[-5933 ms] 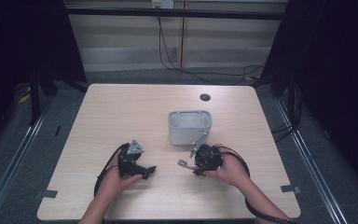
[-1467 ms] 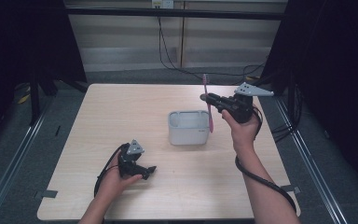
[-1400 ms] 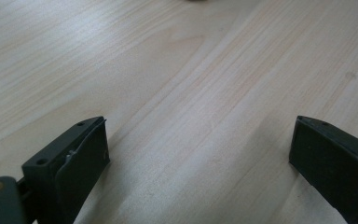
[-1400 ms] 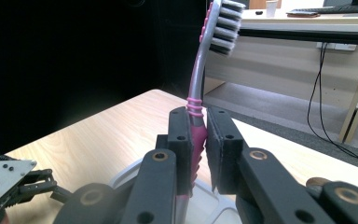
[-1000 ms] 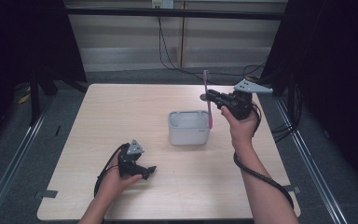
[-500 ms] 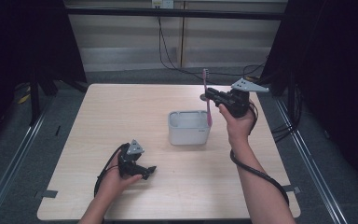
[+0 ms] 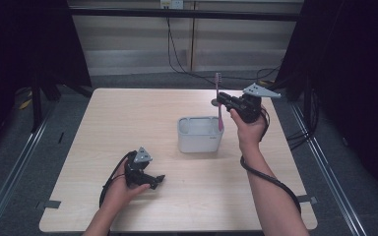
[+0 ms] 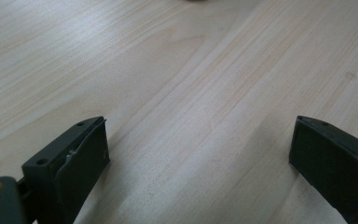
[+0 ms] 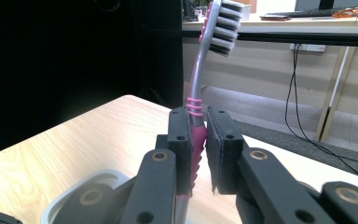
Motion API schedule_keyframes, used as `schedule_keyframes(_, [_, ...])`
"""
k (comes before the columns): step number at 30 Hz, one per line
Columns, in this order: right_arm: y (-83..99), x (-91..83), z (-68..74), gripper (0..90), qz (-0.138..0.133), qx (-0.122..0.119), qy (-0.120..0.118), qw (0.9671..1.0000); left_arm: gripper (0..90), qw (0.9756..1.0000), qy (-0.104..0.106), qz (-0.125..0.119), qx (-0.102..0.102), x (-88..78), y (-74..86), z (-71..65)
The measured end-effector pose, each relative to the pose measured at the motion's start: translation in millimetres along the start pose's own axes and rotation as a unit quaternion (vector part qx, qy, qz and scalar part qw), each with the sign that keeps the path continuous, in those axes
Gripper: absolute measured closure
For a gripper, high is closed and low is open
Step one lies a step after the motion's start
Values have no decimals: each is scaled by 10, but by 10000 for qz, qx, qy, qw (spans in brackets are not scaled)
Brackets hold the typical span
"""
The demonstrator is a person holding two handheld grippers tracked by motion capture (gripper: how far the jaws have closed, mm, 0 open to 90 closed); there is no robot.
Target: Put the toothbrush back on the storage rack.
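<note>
Pink toothbrush [image 9: 196, 135] upright, clamped in right claw [image 9: 198, 140] above grey bin [image 7: 199, 133] — left claw [image 8: 200, 154] spread.

The tabletop [image 7: 128, 123] is pale beige wood with fine, slightly darker grain lines running along it. The container [image 7: 199, 134] on it is light grey, almost white, inside and out. The toothbrush [image 9: 198, 93] has a bright pink handle that fades to translucent grey at the neck, crossed by thin pink rings; its bristles sit in alternating dark grey and white bands. Both the right gripper [image 9: 199, 140] and the left gripper [image 8: 200, 154] are matt black, with brass-coloured pivot pins on the right one. A small dark round spot [image 7: 214, 102] marks the tabletop's far side.
</note>
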State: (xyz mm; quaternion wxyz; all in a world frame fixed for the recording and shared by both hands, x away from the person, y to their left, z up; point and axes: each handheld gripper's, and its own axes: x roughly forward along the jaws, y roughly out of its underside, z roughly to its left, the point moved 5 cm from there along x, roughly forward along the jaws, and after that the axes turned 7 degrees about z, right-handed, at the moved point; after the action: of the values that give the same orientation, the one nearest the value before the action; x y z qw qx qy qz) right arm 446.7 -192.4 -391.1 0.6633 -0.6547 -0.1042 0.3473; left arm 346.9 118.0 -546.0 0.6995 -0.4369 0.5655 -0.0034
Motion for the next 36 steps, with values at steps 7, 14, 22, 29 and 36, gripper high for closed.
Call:
schedule_keyframes(7, [32, 28, -13, 805, -7, -4, 26, 10000, 42, 10000, 0, 2, 3, 0, 0, 0])
schedule_keyframes(14, [76, 41, -27, 805, -18, -6, 36, 10000, 42, 10000, -1, 1, 2, 0, 0, 0])
schedule_keyframes(22, [146, 20, -21, 804, 8, -18, 30, 10000, 43, 10000, -1, 0, 1, 0, 0, 0])
schedule_keyframes(29, [179, -18, -8, 804, 1, -16, -3, 10000, 43, 10000, -4, 3, 6, -1, 0, 1])
schedule_keyframes(36, [235, -57, 1, 803, 29, 0, -10, 10000, 43, 10000, -3, -1, 7, 0, 0, 1])
